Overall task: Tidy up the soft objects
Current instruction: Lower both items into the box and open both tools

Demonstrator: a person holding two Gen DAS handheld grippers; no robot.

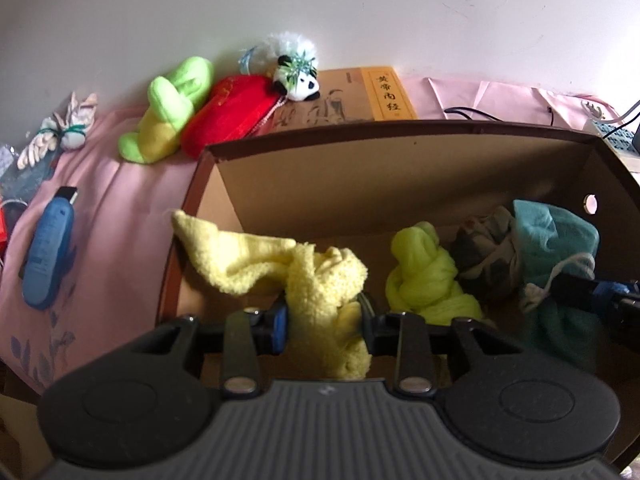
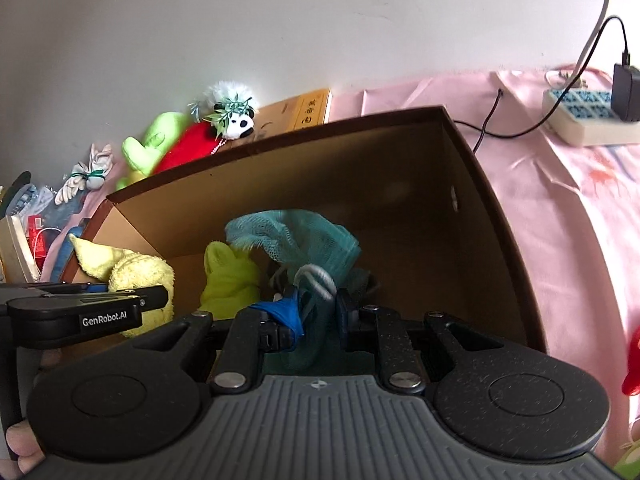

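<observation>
A brown cardboard box [image 1: 360, 184] stands open on the pink cloth. My left gripper [image 1: 324, 316] is shut on a yellow towel [image 1: 256, 264], which hangs inside the box with one corner over its left rim. My right gripper [image 2: 318, 308] is shut on a teal mesh pouf [image 2: 296, 236] by its white cord, low in the box's right part. Between them, on the box floor, lie a lime-green cloth [image 1: 424, 276] and a dark grey cloth [image 1: 488, 256]. The right wrist view shows the left gripper [image 2: 160, 296] at the left, beside the towel [image 2: 136, 268].
Behind the box, against the white wall, lie a green plush [image 1: 172, 108], a red pouch [image 1: 232, 116], a panda toy [image 1: 298, 80] and a tan book [image 1: 360, 96]. A blue object [image 1: 48, 252] and a white bundle [image 1: 64, 132] lie left. A power strip [image 2: 584, 116] with cables sits right.
</observation>
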